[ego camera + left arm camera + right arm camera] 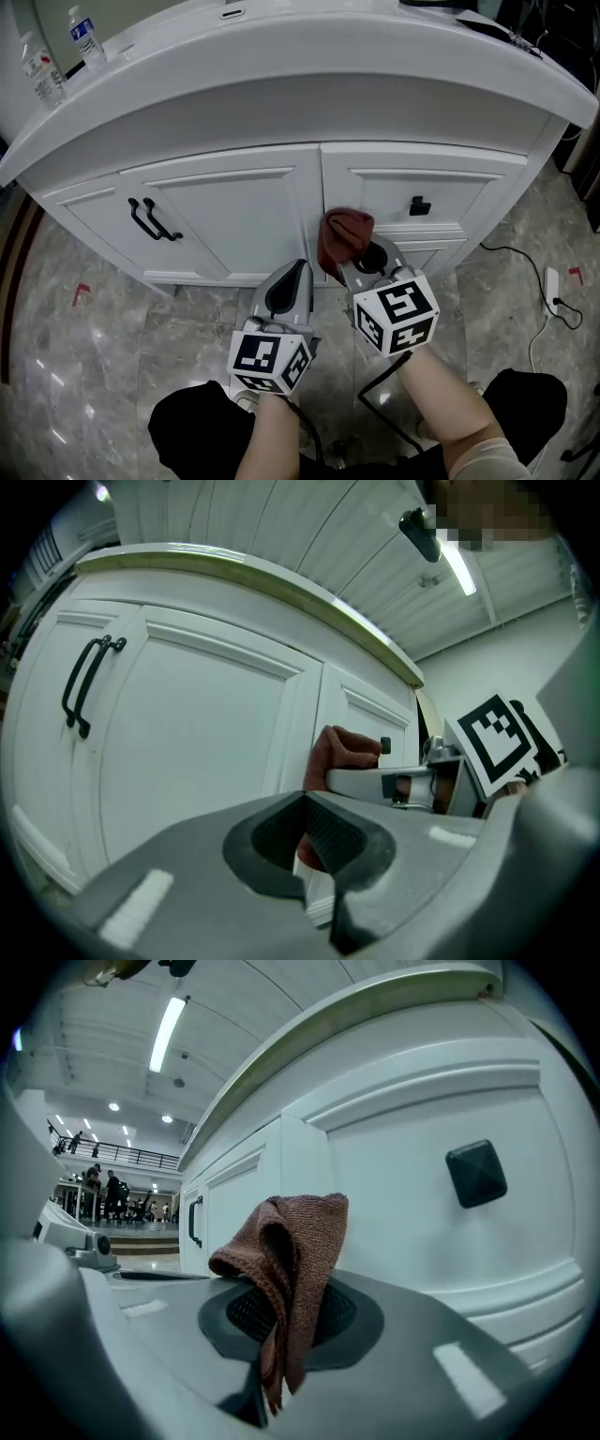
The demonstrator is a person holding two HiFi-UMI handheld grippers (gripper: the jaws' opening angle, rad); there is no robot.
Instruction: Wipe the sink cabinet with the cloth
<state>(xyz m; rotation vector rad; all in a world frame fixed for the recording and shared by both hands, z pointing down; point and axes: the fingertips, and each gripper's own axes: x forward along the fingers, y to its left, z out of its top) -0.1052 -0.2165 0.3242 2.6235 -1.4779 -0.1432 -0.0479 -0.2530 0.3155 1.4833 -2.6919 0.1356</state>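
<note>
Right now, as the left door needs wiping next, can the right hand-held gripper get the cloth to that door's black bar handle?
Probably yes: the right hand-held gripper holds the cloth at the cabinet front, and the door panel up to the handle looks bare.

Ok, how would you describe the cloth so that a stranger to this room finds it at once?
Look at the white sink cabinet, near the strip between its door and drawers. There the cloth sits pinched in the right hand-held gripper. It is the only soft, reddish-brown thing; the door handle and drawer knob are black.
</note>
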